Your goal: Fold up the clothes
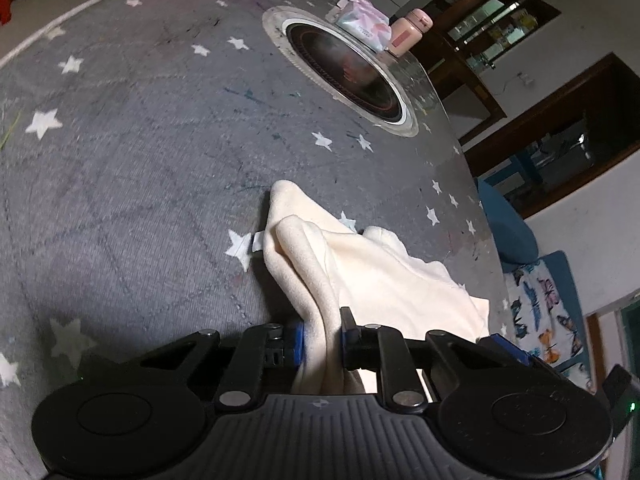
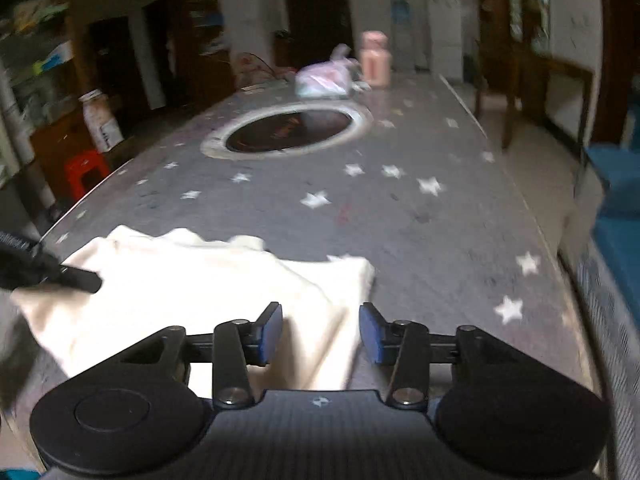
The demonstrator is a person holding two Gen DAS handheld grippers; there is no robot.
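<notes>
Worktop (image 1: 120, 160): grey cover, white stars, round inset burner (image 1: 344, 72) mid-surface. Cloth (image 1: 360, 272): cream, rumpled, lying at the near edge. Left gripper (image 1: 322, 336): clamped on a raised fold of cloth. Right gripper (image 2: 320, 334): jaws apart, empty, above the cloth's corner. Tissue pack (image 1: 364, 20) and pink bottle (image 1: 410, 32): far end.

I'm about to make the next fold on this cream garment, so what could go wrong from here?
1. The left gripper pinches a thick bunch of the cream fleece garment, so layers could slip out unevenly.
2. The right gripper is open over the garment's corner; closing there may catch only part of the edge.
3. The garment lies near the edge of the grey star-patterned table cover and could slide off.
</notes>
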